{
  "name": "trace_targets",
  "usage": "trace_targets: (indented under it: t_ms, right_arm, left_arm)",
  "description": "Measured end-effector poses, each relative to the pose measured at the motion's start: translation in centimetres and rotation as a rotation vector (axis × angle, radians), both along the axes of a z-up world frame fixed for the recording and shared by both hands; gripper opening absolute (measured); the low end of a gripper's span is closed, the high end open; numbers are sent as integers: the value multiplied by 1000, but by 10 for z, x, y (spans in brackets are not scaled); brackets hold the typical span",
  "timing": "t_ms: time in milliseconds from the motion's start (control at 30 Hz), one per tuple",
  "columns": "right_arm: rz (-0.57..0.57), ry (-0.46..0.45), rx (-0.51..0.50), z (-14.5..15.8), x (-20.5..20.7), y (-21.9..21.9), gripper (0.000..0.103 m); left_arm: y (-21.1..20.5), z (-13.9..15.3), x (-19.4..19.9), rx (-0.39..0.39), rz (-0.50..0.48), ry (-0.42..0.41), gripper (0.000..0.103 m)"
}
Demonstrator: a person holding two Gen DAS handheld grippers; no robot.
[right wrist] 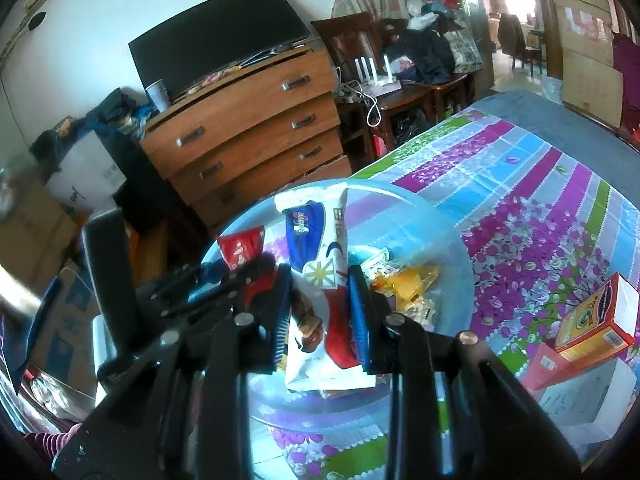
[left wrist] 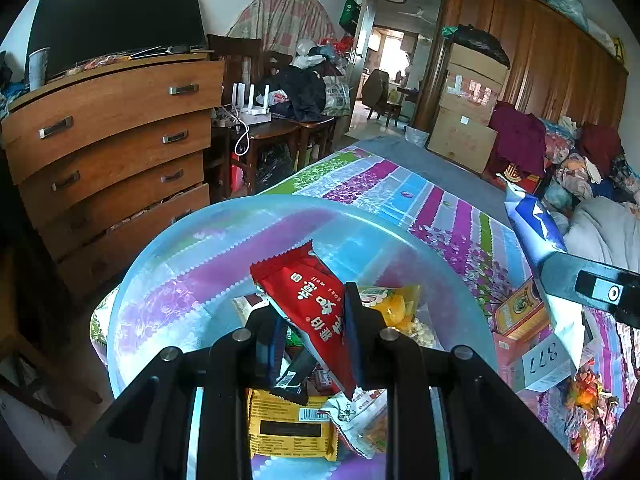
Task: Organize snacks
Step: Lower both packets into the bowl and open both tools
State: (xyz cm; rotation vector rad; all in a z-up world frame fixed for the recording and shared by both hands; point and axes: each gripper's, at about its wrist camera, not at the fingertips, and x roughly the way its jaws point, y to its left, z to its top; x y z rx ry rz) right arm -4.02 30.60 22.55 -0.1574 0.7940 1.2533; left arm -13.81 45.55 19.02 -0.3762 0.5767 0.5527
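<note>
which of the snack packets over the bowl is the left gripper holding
The red packet with white lettering, pinched in the left gripper above the clear bowl. The white-and-blue packet is in the right gripper; the yellow ones lie loose in the bowl.

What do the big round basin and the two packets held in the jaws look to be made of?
Basin: translucent pale blue plastic, probably; the striped cloth shows through its wall, and the rim has a soft sheen.
Red packet: glossy printed film, with a serrated sealed end and crinkled highlights.
White and blue packet: likely the same kind of film wrapper, shiny and creased where the jaws pinch it.
</note>
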Motion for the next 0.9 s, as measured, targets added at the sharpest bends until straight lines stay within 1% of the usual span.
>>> trace_targets:
  t_ms: [900]
  right_arm:
    - [0, 4, -3, -4, 2, 4, 28]
  left_arm:
    - [4, -3, 1, -4, 1, 9, 26]
